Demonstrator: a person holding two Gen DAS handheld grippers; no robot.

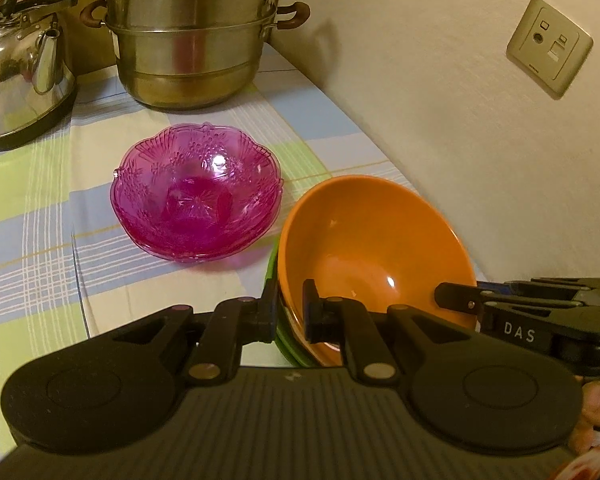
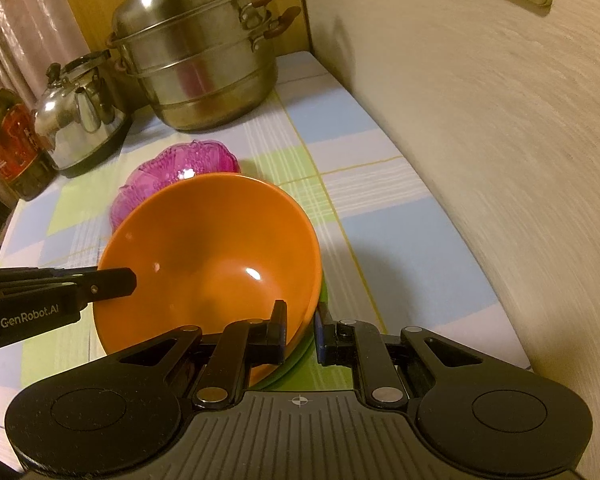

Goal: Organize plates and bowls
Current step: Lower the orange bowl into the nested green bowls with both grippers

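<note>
An orange bowl (image 1: pixel 372 240) (image 2: pixel 212 248) sits nested in a green dish (image 1: pixel 288 344) (image 2: pixel 296 364), of which only the rim shows. My left gripper (image 1: pixel 290 312) is shut on the left rims of this pair, and in the right wrist view it (image 2: pixel 116 280) shows at the bowl's left edge. My right gripper (image 2: pixel 300 332) is shut on the right rims, and in the left wrist view it (image 1: pixel 456 304) shows at the bowl's right edge. The pair tilts toward the cameras. A stack of pink glass bowls (image 1: pixel 196 196) (image 2: pixel 172 176) stands on the cloth just behind and to the left.
A steel steamer pot (image 1: pixel 192 40) (image 2: pixel 200 52) and a kettle (image 1: pixel 24 72) (image 2: pixel 80 120) stand at the back of the checked tablecloth (image 1: pixel 40 240) (image 2: pixel 380 216). An oil bottle (image 2: pixel 8 136) is at the far left. The wall (image 1: pixel 460 120) with its sockets runs close along the right.
</note>
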